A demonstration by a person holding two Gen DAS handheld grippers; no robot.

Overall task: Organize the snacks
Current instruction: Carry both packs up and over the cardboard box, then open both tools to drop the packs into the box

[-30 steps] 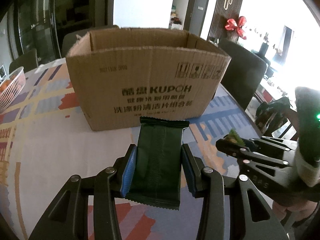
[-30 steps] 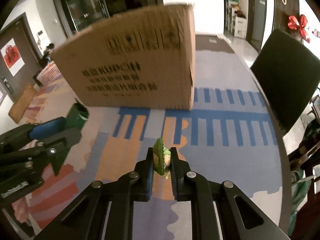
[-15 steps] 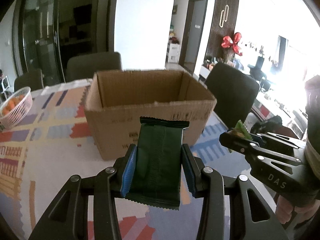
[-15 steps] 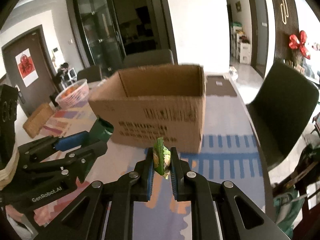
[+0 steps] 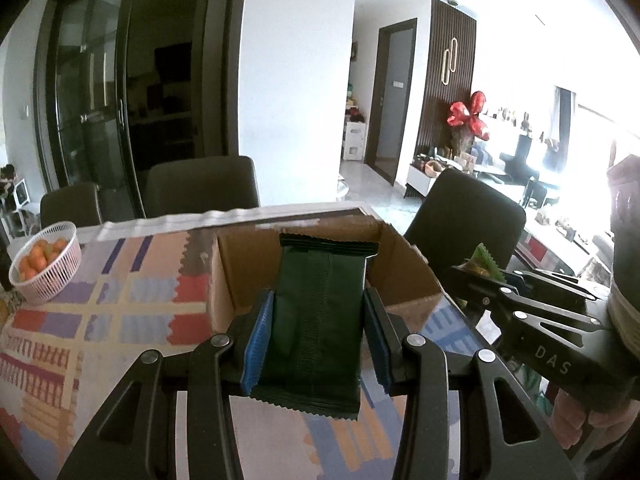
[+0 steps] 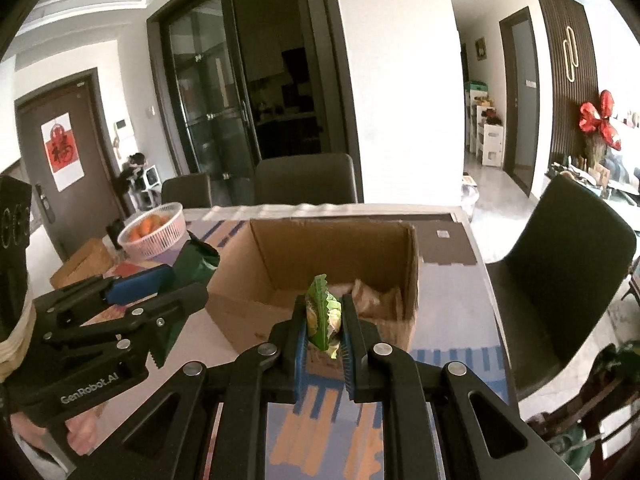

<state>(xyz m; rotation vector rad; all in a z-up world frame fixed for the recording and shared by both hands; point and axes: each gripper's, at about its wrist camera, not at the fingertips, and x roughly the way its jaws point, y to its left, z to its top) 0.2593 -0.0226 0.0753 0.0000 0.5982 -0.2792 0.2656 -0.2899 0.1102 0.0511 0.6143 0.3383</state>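
My left gripper [image 5: 318, 312] is shut on a dark green snack packet [image 5: 320, 312], held raised just in front of the open cardboard box [image 5: 240, 276]. My right gripper [image 6: 323, 320] is shut on a small light green snack packet [image 6: 320, 312], raised at the box's near edge; the box [image 6: 280, 256] shows some pale packets inside at its right. The right gripper also shows at the right of the left wrist view [image 5: 476, 272], and the left gripper at the left of the right wrist view [image 6: 160, 284].
A pink basket of oranges [image 5: 44, 268] stands on the patterned tablecloth [image 5: 132, 312] at the far left. Dark chairs [image 5: 202, 188] stand behind the table and another [image 6: 560, 268] at its right side.
Both grippers have risen with their packets and moved toward the box, so its open top and inside now show from above. Both stay shut.
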